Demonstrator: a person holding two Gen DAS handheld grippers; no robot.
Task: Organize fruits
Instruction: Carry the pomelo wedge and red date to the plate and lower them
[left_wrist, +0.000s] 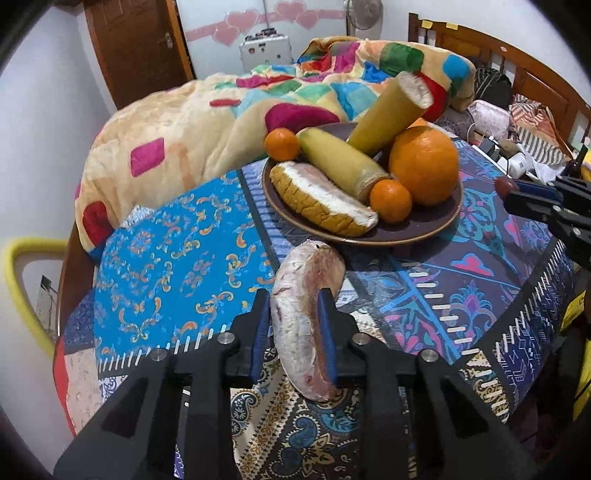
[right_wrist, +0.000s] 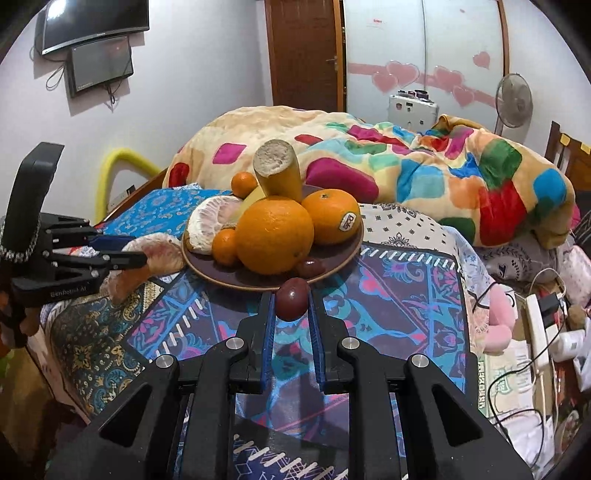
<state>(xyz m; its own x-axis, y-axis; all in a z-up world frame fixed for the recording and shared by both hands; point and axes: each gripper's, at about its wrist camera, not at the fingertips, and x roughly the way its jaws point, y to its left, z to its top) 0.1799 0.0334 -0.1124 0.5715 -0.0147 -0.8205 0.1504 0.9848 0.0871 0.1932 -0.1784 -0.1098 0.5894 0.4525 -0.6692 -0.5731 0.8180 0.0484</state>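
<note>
The large orange (right_wrist: 274, 236) hides most of the small dark fruit (right_wrist: 309, 266).

The room has pale lilac walls (right_wrist: 192, 74) with a band of pink heart decals (right_wrist: 417, 75) across one of them. A brown wooden door (right_wrist: 303, 55) stands closed. Two dark screens (right_wrist: 92, 40) hang high on the wall, cables dangling below. A standing fan (right_wrist: 513, 96) sits near the wooden headboard (left_wrist: 517, 70). A bed fills the middle, covered with patterned cloths (left_wrist: 166, 243) and a bunched, colourful patchwork blanket (right_wrist: 424, 173).
</note>
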